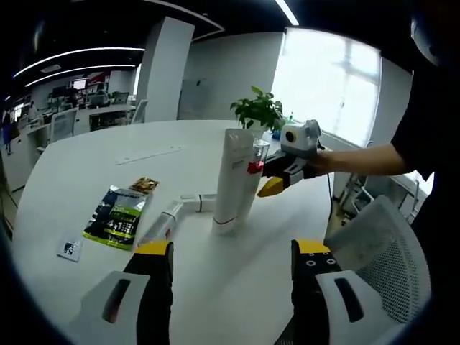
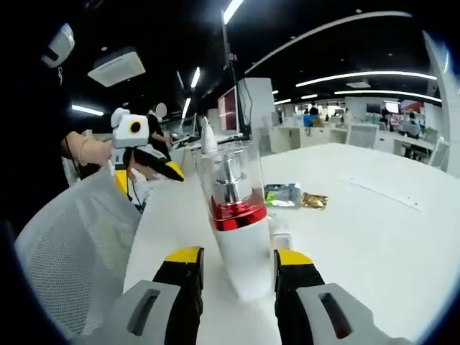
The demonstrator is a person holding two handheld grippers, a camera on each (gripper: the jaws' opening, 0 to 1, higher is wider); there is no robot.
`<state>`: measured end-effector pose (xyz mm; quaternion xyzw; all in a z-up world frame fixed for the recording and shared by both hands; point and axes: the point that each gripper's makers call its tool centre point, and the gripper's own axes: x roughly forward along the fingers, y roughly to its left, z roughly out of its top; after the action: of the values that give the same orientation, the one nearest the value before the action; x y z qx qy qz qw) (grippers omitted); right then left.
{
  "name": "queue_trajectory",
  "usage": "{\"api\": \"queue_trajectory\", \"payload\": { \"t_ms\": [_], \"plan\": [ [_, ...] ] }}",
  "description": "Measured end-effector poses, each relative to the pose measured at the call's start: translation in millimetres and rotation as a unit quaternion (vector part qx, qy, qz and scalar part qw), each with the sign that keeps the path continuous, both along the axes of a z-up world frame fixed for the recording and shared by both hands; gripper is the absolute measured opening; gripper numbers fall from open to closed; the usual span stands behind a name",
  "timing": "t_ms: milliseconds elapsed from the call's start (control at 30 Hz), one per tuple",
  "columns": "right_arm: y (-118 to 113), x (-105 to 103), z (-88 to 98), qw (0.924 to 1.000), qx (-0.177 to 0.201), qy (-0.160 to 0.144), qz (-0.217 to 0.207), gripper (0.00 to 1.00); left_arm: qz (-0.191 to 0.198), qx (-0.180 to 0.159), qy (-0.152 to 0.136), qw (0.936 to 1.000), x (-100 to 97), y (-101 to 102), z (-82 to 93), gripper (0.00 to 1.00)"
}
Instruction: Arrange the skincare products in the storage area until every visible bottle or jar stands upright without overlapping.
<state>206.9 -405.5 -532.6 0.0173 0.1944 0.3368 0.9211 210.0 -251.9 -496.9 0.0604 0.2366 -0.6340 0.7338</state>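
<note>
A white bottle (image 2: 241, 237) with a clear cap and a red band stands between the jaws of my right gripper (image 2: 238, 264), which is shut on its lower body. In the left gripper view the same bottle (image 1: 254, 164) is close behind a tall white tube (image 1: 233, 180) that stands upright, and the right gripper (image 1: 270, 184) reaches in from the right in a person's hand. Two smaller white tubes (image 1: 164, 221) (image 1: 198, 203) lie flat to the left of the tall one. My left gripper (image 1: 231, 267) is open above the near table, holding nothing.
A green sachet (image 1: 118, 214), a gold sachet (image 1: 144, 185) and a small card (image 1: 70, 249) lie on the white table (image 1: 108, 154). A potted plant (image 1: 259, 111) stands at the far side. A mesh chair (image 1: 384, 251) is at the right edge.
</note>
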Motion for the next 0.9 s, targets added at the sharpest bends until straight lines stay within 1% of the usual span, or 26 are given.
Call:
{"api": "queue_trajectory", "payload": {
  "t_ms": [167,267,300,333,500,600,700,900],
  "plan": [
    [2,-8,5.6,0.9998,0.002,0.006,-0.017,0.35,0.004,-0.002,0.001,1.0000,-4.3,4,1.4,0.61],
    [-3,-12,4.7,0.9991,-0.006,0.011,-0.040,0.38,0.008,-0.001,0.001,1.0000,-5.5,8,2.7,0.61],
    [-3,-13,5.0,0.9990,-0.005,0.011,-0.042,0.40,0.009,-0.001,0.001,1.0000,-5.9,10,3.1,0.61],
    [-5,-15,6.7,0.9984,0.002,0.013,-0.055,0.40,0.010,0.000,0.001,0.9999,-6.7,10,3.7,0.61],
    [-7,-21,11.0,0.9975,0.004,0.013,-0.069,0.47,0.020,0.002,0.000,0.9998,-1.1,18,3.6,0.62],
    [-6,-24,13.7,0.9967,0.011,0.014,-0.079,0.50,0.024,0.001,-0.001,0.9997,-0.9,21,4.6,0.63],
    [-5,-27,13.6,0.9961,0.005,0.017,-0.087,0.52,0.025,0.004,-0.001,0.9997,1.3,25,3.9,0.64],
    [-4,-33,14.1,0.9948,0.005,0.022,-0.099,0.57,0.024,0.004,-0.002,0.9997,-0.5,31,4.2,0.66]
  ]
}}
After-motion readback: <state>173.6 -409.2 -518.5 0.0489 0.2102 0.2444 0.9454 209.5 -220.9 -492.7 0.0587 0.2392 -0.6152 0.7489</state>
